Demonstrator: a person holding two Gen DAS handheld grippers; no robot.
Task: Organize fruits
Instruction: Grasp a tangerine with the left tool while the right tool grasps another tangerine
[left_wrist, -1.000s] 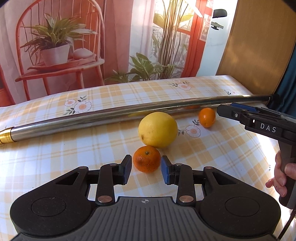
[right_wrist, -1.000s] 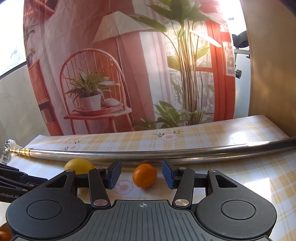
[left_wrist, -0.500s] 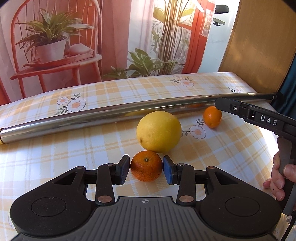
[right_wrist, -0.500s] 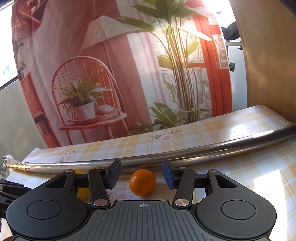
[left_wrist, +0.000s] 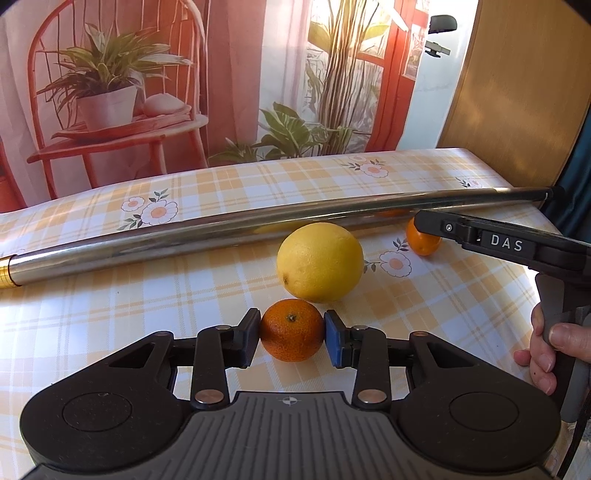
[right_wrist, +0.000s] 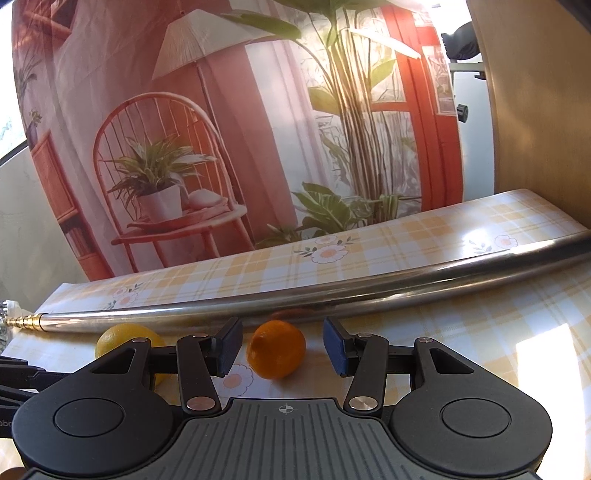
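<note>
We count three fruits on the table (left_wrist: 92, 314), which wears a glossy checked cloth in yellow and white printed with daisies. Nearest in the left wrist view is a dimpled, deep-orange mandarin (left_wrist: 291, 335) with its green stem scar facing us. The left gripper (left_wrist: 291, 336) has its two flat pads pressed against the mandarin's sides, so it grips the fruit, which sits low on the cloth. Just beyond it lies one big, round, pale-yellow citrus (left_wrist: 320, 262) with a pebbled skin, close to the mandarin; we cannot tell whether they touch. Farther right sits a smaller smooth orange (left_wrist: 421, 240), partly hidden behind a black finger of the right gripper (right_wrist: 282, 349).

In the right wrist view that gripper's blue-lined pads stand apart on either side of the smaller orange with clear gaps, so it is open and holds nothing. The yellow citrus shows there only as a slice, cut off by the gripper body.

One long, polished metal tube (left_wrist: 240, 229) with a brass-coloured tip at its left end lies across the far side, mirroring the fruit. A hand (left_wrist: 546, 350) wraps the right gripper's handle at the right edge, only its fingers visible. Behind hangs a printed backdrop (right_wrist: 221, 129) of a chair and plants.
</note>
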